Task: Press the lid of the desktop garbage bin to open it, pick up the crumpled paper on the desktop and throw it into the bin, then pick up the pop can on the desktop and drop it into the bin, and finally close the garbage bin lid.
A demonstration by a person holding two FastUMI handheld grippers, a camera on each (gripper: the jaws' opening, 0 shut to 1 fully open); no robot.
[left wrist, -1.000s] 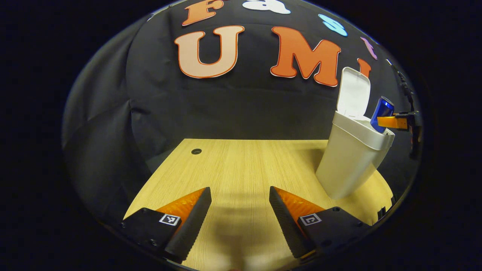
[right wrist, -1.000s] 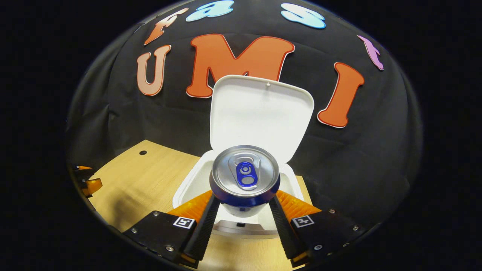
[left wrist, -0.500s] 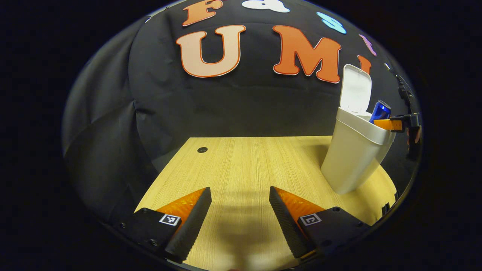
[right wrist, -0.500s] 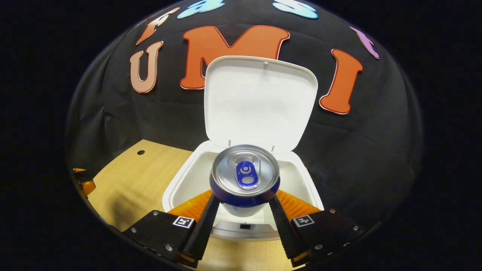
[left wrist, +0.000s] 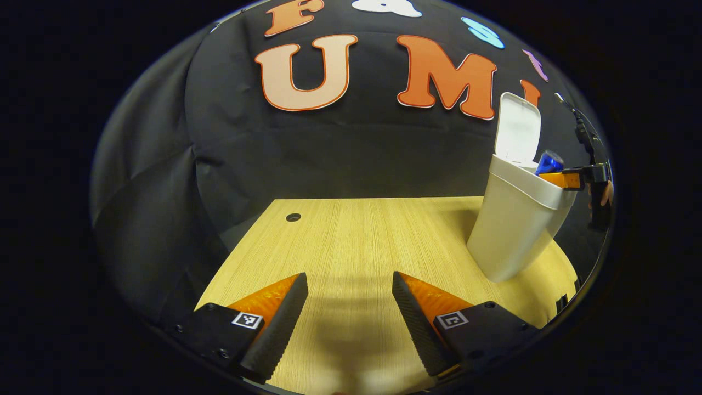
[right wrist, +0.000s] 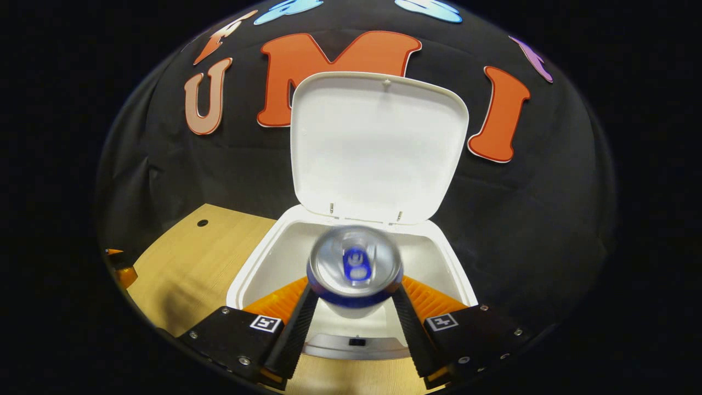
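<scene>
The right gripper (right wrist: 354, 307) held the blue aluminium pop can (right wrist: 355, 267) between both fingers, over the mouth of the white plastic desktop bin (right wrist: 274, 258), whose hinged lid (right wrist: 378, 145) stood upright. Judged step: dropping the can; next, parting the fingers. The left gripper (left wrist: 348, 315) hovered wide, holding nothing, above the wooden worktop (left wrist: 356, 230).

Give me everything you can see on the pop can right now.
The pop can is blue-walled with a silver metal top and a blue pull tab, its top blurred in the right gripper view. It sits between the right tool fingers, over the open mouth of the white bin, in front of the raised lid. In the left gripper view its top end pokes above the bin's rim, tilted.
</scene>
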